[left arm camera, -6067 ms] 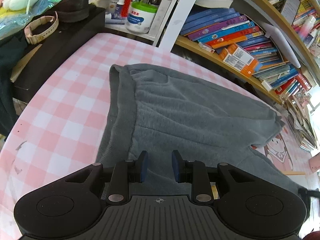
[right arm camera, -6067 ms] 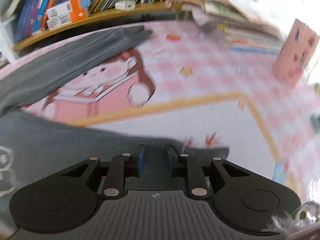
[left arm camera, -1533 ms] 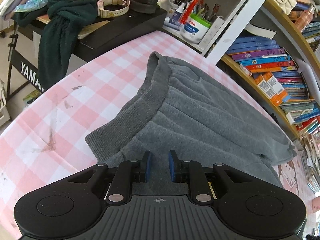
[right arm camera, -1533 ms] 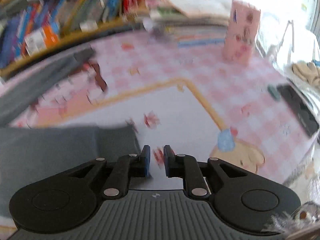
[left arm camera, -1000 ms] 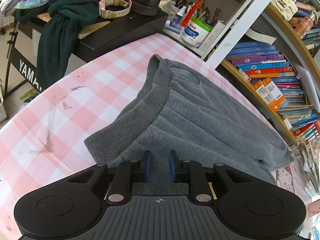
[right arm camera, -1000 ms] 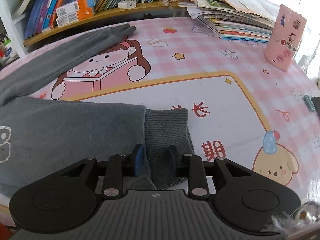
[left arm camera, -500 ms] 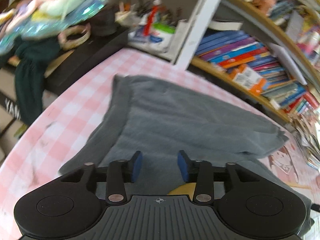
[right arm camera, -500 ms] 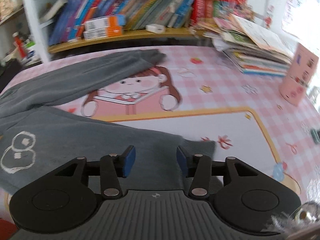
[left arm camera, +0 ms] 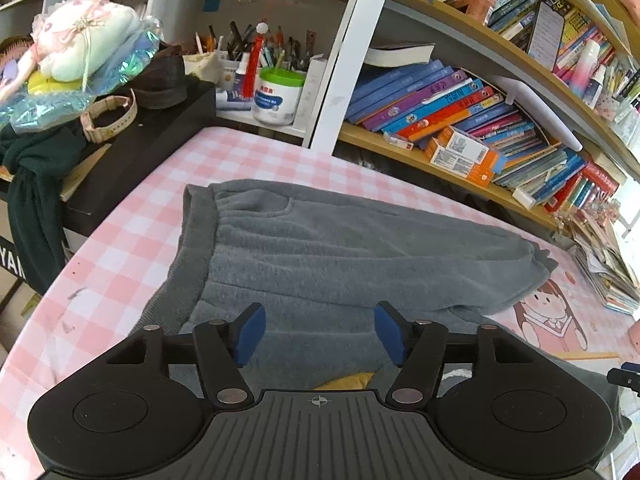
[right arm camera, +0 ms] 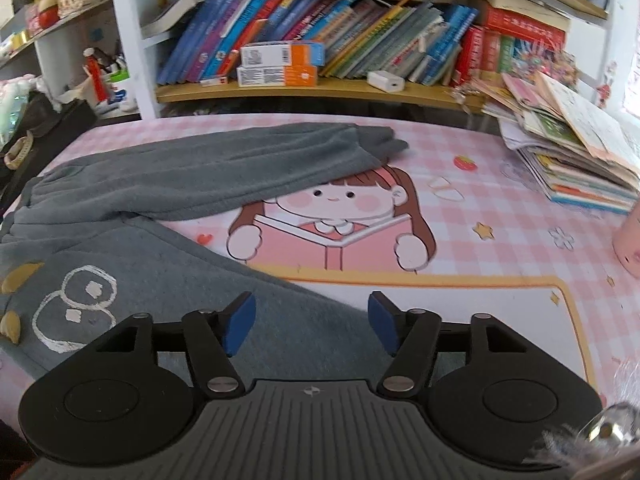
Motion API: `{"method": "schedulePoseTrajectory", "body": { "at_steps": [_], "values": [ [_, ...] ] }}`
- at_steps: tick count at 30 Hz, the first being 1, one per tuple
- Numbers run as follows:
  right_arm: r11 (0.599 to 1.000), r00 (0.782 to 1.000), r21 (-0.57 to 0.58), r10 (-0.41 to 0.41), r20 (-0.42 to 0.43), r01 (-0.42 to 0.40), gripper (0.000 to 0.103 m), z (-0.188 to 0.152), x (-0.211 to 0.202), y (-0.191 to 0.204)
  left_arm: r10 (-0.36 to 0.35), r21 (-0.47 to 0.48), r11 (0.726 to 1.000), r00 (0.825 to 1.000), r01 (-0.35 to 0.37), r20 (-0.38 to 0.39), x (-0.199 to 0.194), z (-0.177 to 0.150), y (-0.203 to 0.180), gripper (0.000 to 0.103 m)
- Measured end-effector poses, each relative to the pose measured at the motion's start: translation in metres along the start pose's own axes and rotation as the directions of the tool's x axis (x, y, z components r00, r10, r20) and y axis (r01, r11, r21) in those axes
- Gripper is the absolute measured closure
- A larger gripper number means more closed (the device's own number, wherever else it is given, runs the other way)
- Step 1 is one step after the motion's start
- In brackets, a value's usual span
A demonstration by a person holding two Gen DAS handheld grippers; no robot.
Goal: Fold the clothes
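Grey fleece trousers (left arm camera: 352,252) lie flat on the pink checked table cover (left arm camera: 120,248), waistband (left arm camera: 192,248) to the left and the far leg stretched toward the shelf. My left gripper (left arm camera: 320,330) hovers above the cloth near the waist; its jaws are opening, with nothing pinched between the blue pads (left arm camera: 250,330). In the right wrist view the near leg of the trousers (right arm camera: 168,276), with a white drawn print, runs under my right gripper (right arm camera: 312,320). Its jaws are opening too, clear of the cloth. The far leg's cuff (right arm camera: 380,140) lies by the cartoon girl print.
A bookshelf (left arm camera: 460,120) full of books lines the far edge. A stack of magazines (right arm camera: 560,148) sits at the right, a pink cup (right arm camera: 628,240) at the right edge. A black keyboard stand (left arm camera: 132,148) with a dark garment (left arm camera: 28,200) borders the left.
Both grippers let go of the trousers, opened wide and lifted. The waistband and the near leg's cuff, held before, now lie flat on the table.
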State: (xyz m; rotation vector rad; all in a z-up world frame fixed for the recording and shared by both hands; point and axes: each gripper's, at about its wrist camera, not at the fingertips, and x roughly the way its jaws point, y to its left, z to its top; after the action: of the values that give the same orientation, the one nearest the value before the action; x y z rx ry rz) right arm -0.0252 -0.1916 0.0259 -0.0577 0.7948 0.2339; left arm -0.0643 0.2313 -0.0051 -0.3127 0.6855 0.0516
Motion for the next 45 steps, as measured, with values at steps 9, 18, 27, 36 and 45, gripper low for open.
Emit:
{"method": "schedulePoseTrajectory", "body": {
  "at_steps": [9, 18, 27, 36, 45],
  "values": [
    [0.991, 0.998, -0.124, 0.052, 0.019, -0.049, 0.024, 0.037, 0.015, 0.006, 0.001, 0.089, 0.996, 1.000, -0.003, 0.026, 0.005, 0.028, -0.008, 0.028],
    [0.959, 0.997, -0.276, 0.071, 0.010, -0.066, 0.010, 0.078, 0.036, 0.009, 0.040, 0.252, 0.966, 0.998, -0.051, 0.048, 0.020, 0.059, -0.023, 0.007],
    [0.922, 0.998, -0.383, 0.056, -0.014, -0.057, 0.003, 0.107, 0.067, 0.012, 0.060, 0.396, 0.916, 0.998, -0.068, 0.033, 0.046, 0.075, -0.035, 0.005],
    [0.903, 0.998, -0.425, 0.046, -0.050, -0.063, 0.001, 0.147, 0.110, 0.000, 0.069, 0.463, 0.884, 0.998, -0.059, -0.005, 0.088, 0.092, -0.038, 0.005],
    [0.893, 0.994, -0.445, 0.023, -0.105, -0.067, 0.000, 0.176, 0.166, -0.015, 0.081, 0.469, 0.882, 0.994, -0.040, -0.068, 0.139, 0.110, -0.029, 0.005]
  ]
}}
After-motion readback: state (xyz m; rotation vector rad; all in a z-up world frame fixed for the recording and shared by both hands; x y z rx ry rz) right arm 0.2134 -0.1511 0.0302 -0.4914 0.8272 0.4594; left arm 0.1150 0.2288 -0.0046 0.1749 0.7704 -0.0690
